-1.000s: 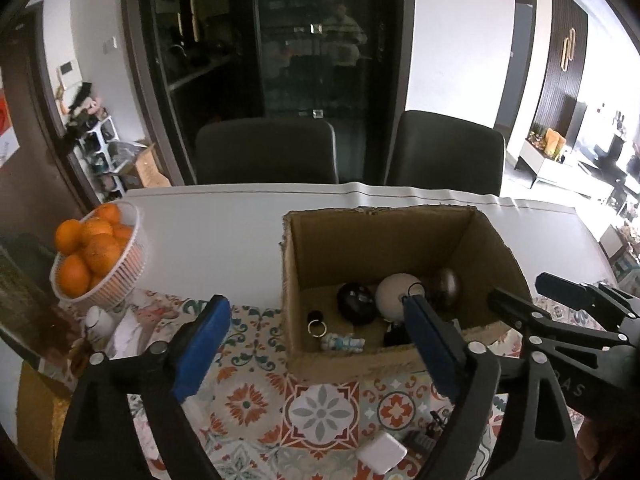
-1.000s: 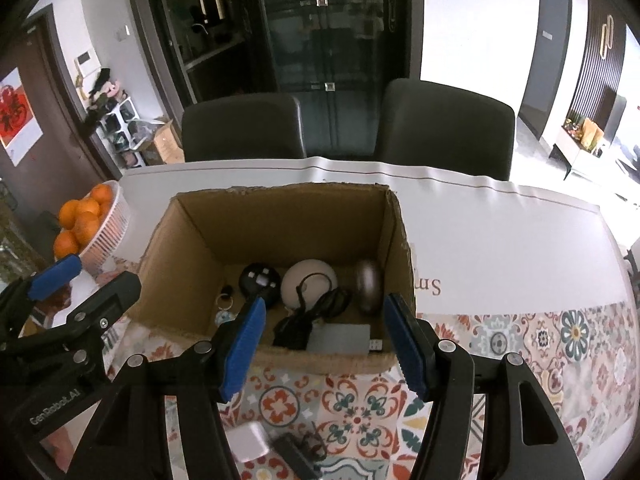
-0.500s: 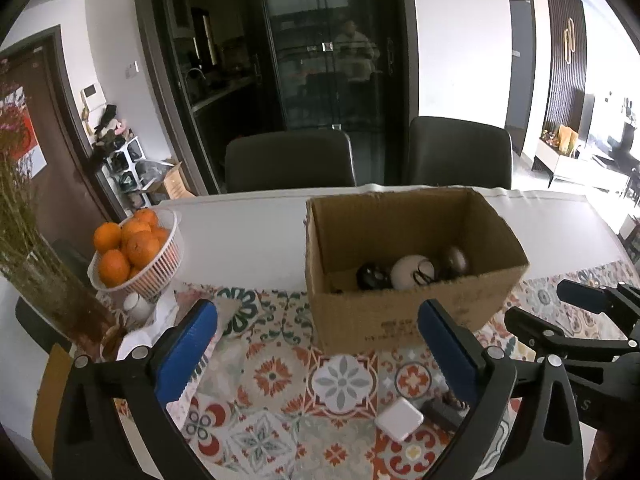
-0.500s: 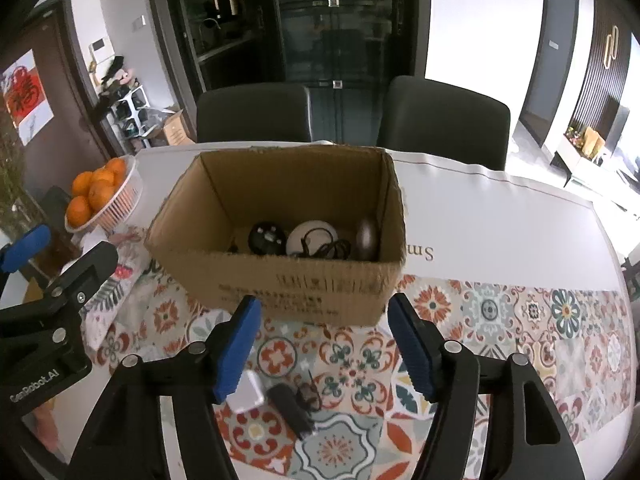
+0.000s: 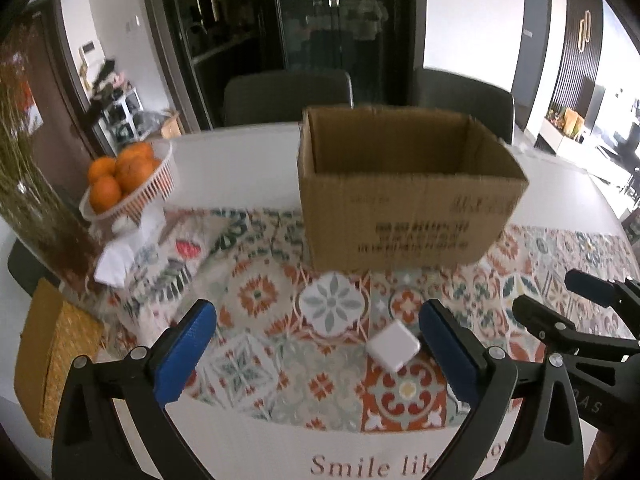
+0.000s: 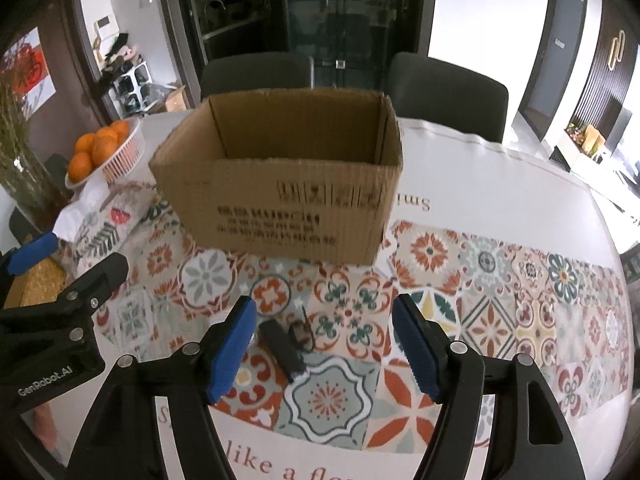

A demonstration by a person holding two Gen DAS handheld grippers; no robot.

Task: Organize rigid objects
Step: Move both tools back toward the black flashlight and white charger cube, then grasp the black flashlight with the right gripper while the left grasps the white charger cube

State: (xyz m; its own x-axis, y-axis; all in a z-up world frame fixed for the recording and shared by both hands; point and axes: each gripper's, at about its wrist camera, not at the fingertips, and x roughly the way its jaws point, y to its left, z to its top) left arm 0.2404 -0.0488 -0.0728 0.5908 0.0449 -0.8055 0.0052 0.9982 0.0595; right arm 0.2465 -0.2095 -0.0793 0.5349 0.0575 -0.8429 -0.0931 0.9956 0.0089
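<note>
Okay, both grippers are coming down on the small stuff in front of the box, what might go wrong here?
1. The white square block lies hard against the left gripper's right finger, not centred; closing may push it aside.
2. The black stick lies diagonally with a small dark item touching it; the right gripper may nudge or pinch both.
3. The grippers stand close together and might collide.

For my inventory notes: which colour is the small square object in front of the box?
White; the small square object shows best in the left wrist view.
</note>
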